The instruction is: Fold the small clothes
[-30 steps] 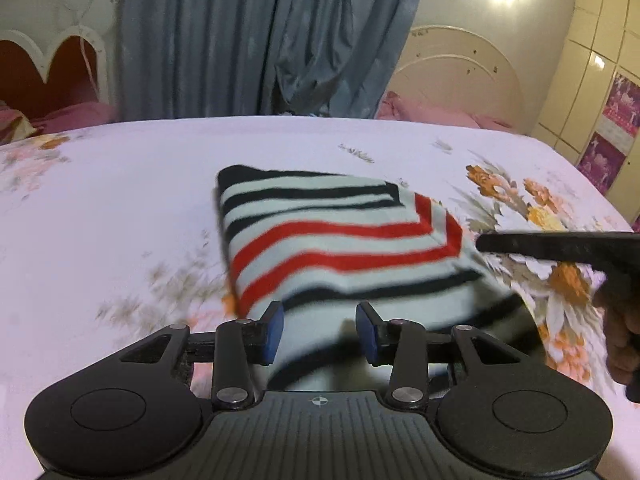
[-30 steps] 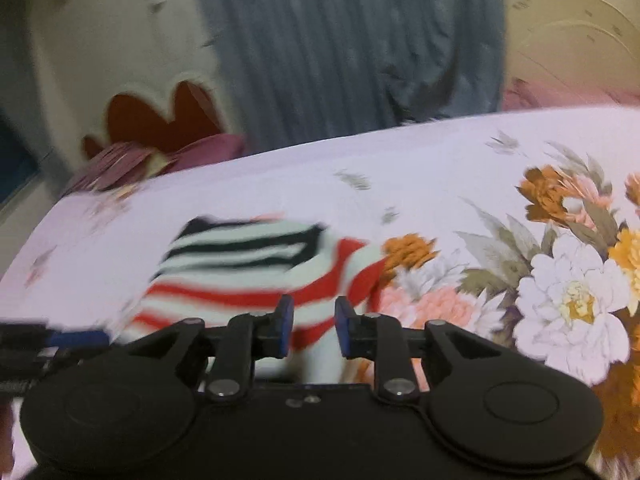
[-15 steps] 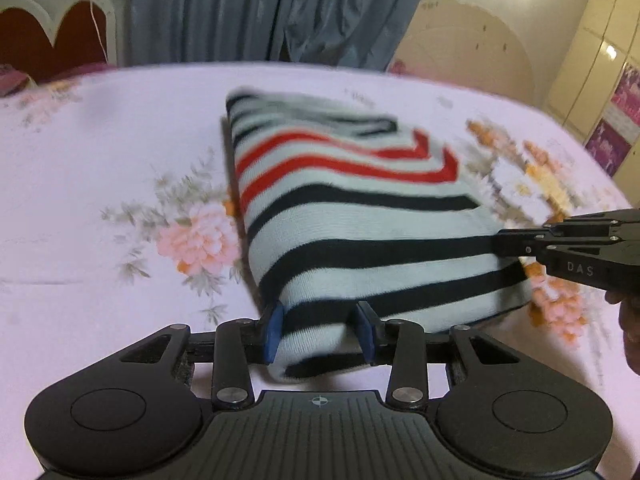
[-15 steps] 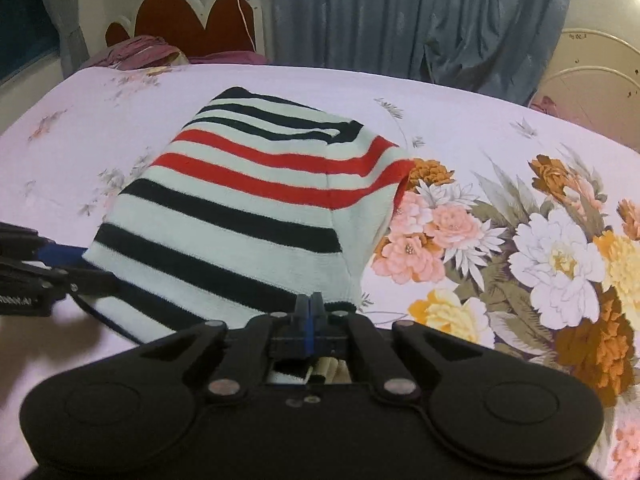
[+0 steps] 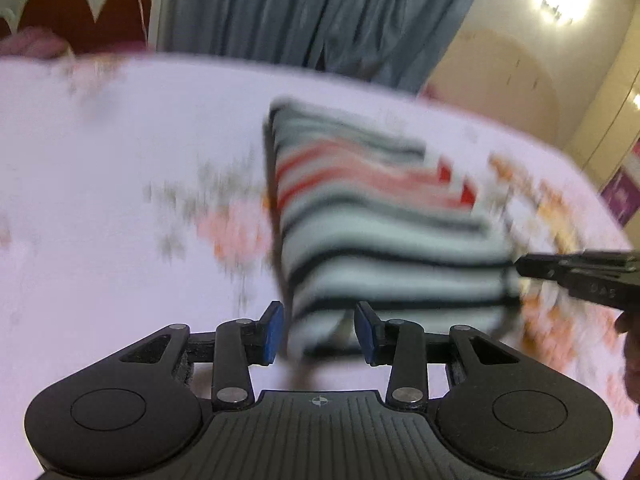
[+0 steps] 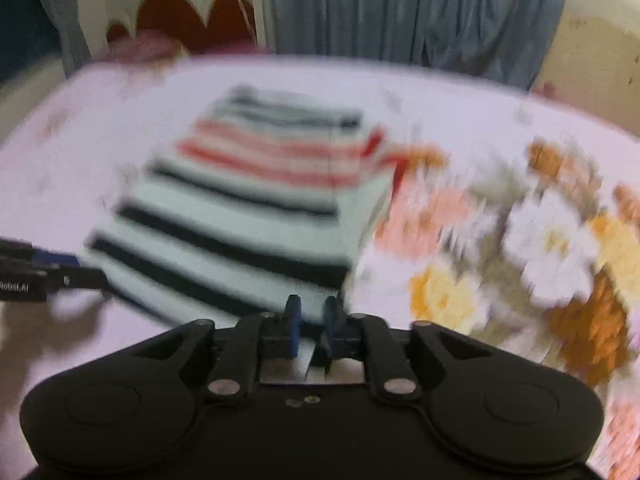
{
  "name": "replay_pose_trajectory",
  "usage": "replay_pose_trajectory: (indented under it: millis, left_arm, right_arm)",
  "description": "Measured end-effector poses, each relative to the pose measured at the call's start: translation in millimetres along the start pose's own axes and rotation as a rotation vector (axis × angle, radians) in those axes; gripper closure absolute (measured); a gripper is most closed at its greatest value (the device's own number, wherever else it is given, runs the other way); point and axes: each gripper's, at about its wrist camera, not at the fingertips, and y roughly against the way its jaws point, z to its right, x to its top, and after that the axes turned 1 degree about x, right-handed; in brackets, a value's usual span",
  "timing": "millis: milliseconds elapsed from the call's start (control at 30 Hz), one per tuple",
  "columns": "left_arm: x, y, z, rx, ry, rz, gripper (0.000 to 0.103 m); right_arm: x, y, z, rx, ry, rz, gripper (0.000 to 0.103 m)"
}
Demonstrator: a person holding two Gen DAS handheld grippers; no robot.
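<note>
A folded sweater (image 5: 380, 240) with white, black and red stripes lies flat on the floral bed sheet (image 5: 120, 200). My left gripper (image 5: 320, 334) stands open at its near left corner, with the cloth between the blue pads and not pinched. My right gripper (image 6: 312, 316) is at the sweater's (image 6: 248, 208) near right edge. Its jaws are opening, a narrow gap shows, and a bit of white cloth sits between them. Each gripper shows in the other's view: the right one (image 5: 560, 268) at the sweater's right side, the left one (image 6: 52, 276) at its left. Both views are blurred.
The bed sheet (image 6: 460, 120) stretches wide around the sweater, with big printed flowers (image 6: 552, 240) on the right. Blue curtains (image 5: 320, 8) and a scalloped headboard (image 5: 80, 12) stand beyond the far edge. A person's hand (image 5: 632, 344) shows at the right.
The right jaws, closed on the sweater's near edge half a second ago, have parted. Both grippers have shifted and rolled a little. The sweater still lies folded on the bed.
</note>
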Motion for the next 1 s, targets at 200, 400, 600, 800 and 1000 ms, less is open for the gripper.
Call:
replay_pose_trajectory:
  millis: [200, 400, 600, 800, 1000]
  left_arm:
    - [25.1, -54.9, 13.5, -0.052, -0.03, -0.08, 0.064]
    - [46.4, -49.9, 12.1, -0.051, -0.054, -0.016, 0.064]
    - [105.9, -102.9, 18.0, -0.056, -0.077, -0.012, 0.064]
    - [100.2, -141.7, 39.8, 0.004, -0.198, -0.102, 0.064]
    - [95.4, -139.7, 51.0, 0.049, -0.252, -0.079, 0.064]
  right_arm:
    - [30.7, -39.0, 11.7, 0.015, -0.046, 0.014, 0.09]
    - [29.6, -58.2, 13.7, 0.018, -0.024, -0.012, 0.089]
    - [84.7, -91.4, 23.7, 0.021, -0.072, 0.064, 0.087]
    - [84.1, -135.8, 32.3, 0.029, -0.091, -0.024, 0.087]
    - [76.5, -133.0, 30.9, 0.032, -0.096, 0.002, 0.086]
